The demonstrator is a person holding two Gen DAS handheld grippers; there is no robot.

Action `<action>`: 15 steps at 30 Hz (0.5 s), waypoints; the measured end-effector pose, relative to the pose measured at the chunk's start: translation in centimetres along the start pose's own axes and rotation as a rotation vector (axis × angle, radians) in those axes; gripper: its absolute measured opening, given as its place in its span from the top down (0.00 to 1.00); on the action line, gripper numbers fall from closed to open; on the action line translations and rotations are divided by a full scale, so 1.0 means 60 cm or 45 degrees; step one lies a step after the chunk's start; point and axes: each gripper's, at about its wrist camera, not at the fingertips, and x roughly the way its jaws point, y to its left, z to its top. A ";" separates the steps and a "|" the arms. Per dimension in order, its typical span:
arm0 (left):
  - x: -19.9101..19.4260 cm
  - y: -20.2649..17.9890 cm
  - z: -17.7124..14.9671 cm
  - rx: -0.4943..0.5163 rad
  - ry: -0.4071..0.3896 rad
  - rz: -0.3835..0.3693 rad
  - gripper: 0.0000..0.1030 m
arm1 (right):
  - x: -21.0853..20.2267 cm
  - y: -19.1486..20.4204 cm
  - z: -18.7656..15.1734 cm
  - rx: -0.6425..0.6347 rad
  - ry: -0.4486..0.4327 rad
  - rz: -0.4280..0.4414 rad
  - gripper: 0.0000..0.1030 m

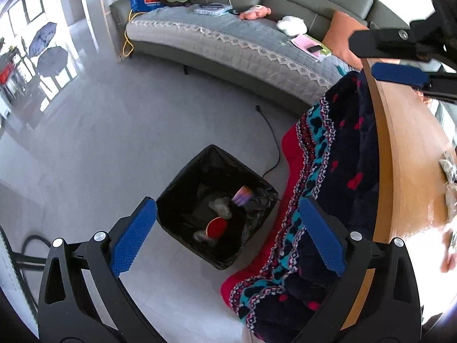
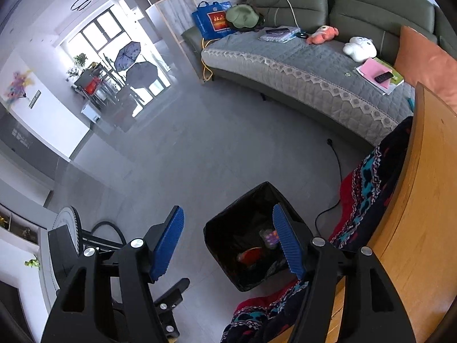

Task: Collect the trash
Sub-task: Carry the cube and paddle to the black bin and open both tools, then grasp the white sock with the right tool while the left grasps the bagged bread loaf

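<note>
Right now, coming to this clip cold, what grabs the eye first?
The black-lined trash bin on the grey floor, holding a red round piece and a purple wrapper. Both the left gripper and the right gripper hover open and empty above it. Right of the bin, a bright patterned blanket hangs off the wooden table.

Left wrist view. The left gripper [image 1: 225, 225], its blue-padded jaws spread wide and empty, hangs above a square bin lined with a black plastic bag [image 1: 185, 188] on the grey tiled floor [image 1: 114, 143]. Inside lie a red round lid-like piece [image 1: 217, 227], a purple wrapper [image 1: 242, 195] and crumpled clear plastic [image 1: 220, 207]. A patterned red, teal and navy blanket [image 1: 322, 171] drapes off the wooden table edge [image 1: 385, 157]. The right gripper [image 1: 400, 73] shows at upper right.
</note>
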 end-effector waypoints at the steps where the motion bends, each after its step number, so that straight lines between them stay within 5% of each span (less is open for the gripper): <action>1: -0.001 -0.003 -0.001 -0.003 0.002 -0.002 0.06 | 0.000 -0.003 -0.002 0.008 0.001 0.002 0.35; 15: -0.037 -0.065 -0.018 0.109 0.010 -0.060 0.06 | -0.083 -0.054 -0.057 0.116 -0.070 -0.015 0.34</action>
